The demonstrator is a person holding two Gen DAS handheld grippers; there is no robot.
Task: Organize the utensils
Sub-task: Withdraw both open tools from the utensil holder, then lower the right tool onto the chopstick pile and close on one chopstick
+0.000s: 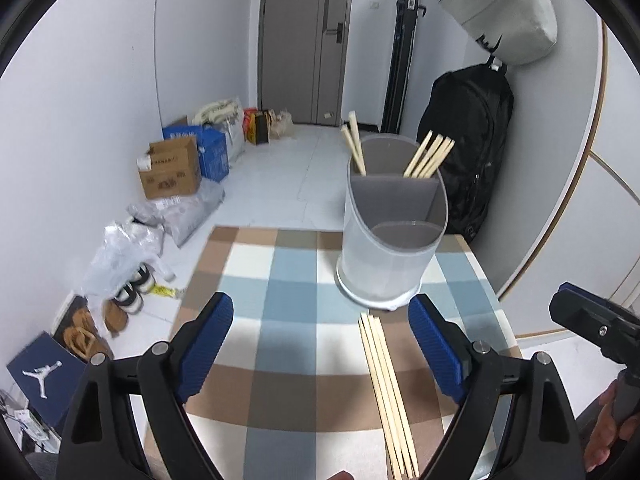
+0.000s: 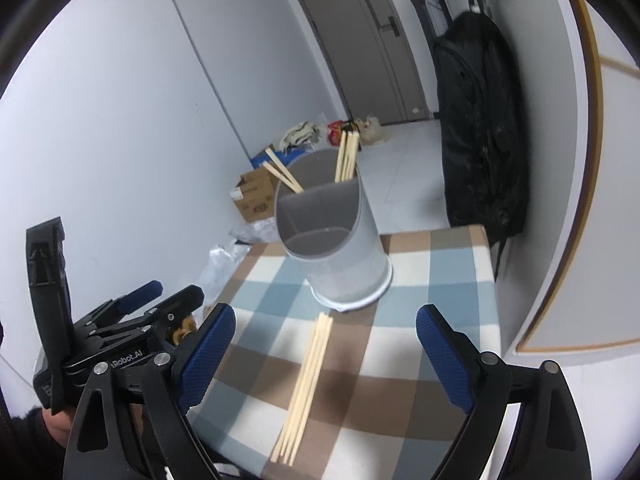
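A checked cloth (image 1: 280, 280) in brown, blue and white is spread over the table in the lower half of both views. A grey utensil holder (image 1: 394, 236) with inner dividers is stood on it, just right of centre in the left wrist view and at the centre of the right wrist view. Two chopsticks (image 1: 354, 142) are leaned in its far left compartment, and a larger group of chopsticks (image 1: 430, 156) is set in its far right compartment; the near compartment shows nothing inside. A loose bundle of chopsticks (image 1: 386, 392) is laid flat on the cloth just in front of the holder, running toward the bottom of the frame.

The left gripper (image 1: 320, 344) is held above the cloth with its jaws spread wide, nothing between them. The right gripper (image 2: 326, 354) is likewise spread wide, with the loose bundle seen lying on the cloth between its fingers, untouched. A black backpack (image 1: 468, 152) is hung at the upper right.
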